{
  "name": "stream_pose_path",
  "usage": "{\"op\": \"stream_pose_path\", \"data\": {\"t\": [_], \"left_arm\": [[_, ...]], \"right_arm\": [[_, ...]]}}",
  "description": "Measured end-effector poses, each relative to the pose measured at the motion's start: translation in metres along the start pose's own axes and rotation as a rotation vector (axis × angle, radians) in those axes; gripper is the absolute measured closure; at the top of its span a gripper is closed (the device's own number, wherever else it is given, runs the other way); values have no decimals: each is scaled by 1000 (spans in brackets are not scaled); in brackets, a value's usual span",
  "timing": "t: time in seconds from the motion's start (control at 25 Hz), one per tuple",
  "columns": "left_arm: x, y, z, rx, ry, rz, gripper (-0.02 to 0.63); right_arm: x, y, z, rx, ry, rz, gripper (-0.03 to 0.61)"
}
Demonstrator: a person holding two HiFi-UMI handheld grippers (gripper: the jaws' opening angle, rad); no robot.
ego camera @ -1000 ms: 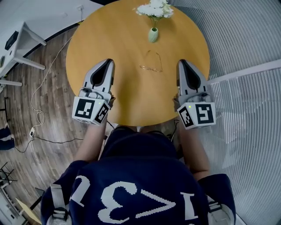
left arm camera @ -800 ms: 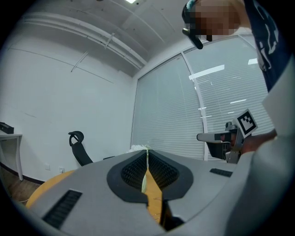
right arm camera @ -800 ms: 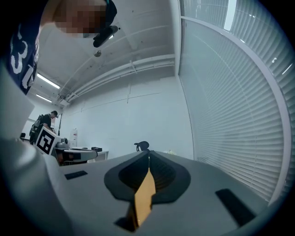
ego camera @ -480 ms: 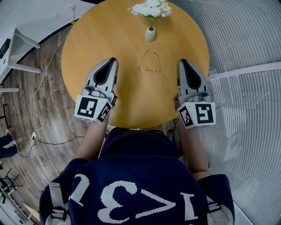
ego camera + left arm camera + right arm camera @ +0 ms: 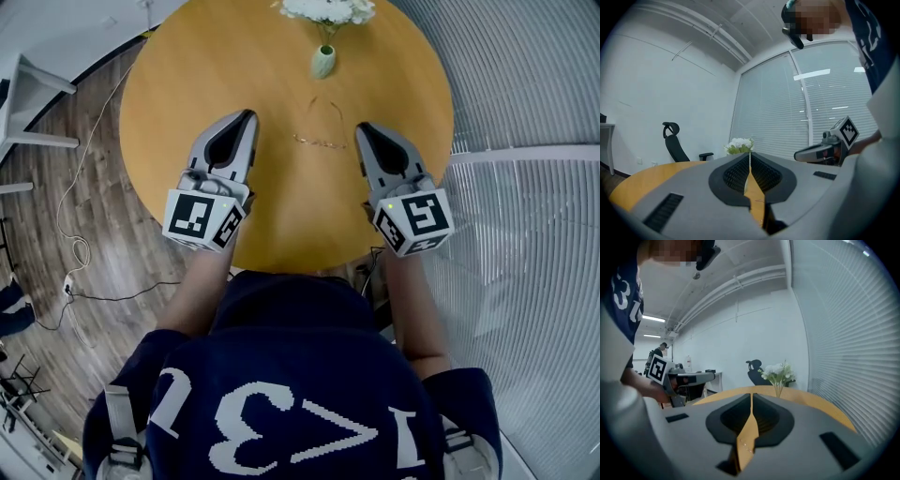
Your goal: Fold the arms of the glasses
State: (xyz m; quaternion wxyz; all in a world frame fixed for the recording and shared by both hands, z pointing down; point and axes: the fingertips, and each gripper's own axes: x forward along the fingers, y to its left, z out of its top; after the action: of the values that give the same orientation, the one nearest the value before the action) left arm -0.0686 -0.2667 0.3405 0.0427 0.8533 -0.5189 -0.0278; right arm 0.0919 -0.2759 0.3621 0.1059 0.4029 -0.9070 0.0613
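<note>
A thin wire-framed pair of glasses [image 5: 320,131] lies on the round wooden table [image 5: 206,75], its front bar nearest me and both arms spread open, pointing toward the vase. My left gripper [image 5: 249,114] hovers just left of the glasses, jaws shut with nothing between them; its own view shows the pads [image 5: 750,157] meeting in a thin slit. My right gripper [image 5: 360,128] sits close to the right end of the front bar, also shut and empty, its tip [image 5: 751,397] pointing slightly down at the tabletop. Neither gripper touches the glasses.
A small green vase with white flowers [image 5: 323,58] stands just beyond the glasses at the table's far side. The table's near edge is by my body. A black office chair [image 5: 675,145] stands behind the table, and a cable [image 5: 80,216] trails on the wooden floor at left.
Both grippers have moved forward over the table toward the glasses. The right one has also swung inward to the left and dipped lower. Both stayed shut.
</note>
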Motion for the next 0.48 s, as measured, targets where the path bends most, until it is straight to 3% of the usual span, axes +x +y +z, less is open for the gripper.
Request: {"op": "stream_pose_path", "data": {"t": [0.16,0.28,0.36,0.48], "left_arm": [[6,6,-14,5,13,8,591],[10,15,-22,-13,37,16,591],[10,19,-31,-25,55,25,591],[5,21,-50,-37,80,35,591]], "right_arm": [[32,11,-51,-114,165,72,542],[53,21,-93,-227,324,133,489],[64,25,-125,-345,419,162,472],[76,24,-172,-603,539,172,453]]}}
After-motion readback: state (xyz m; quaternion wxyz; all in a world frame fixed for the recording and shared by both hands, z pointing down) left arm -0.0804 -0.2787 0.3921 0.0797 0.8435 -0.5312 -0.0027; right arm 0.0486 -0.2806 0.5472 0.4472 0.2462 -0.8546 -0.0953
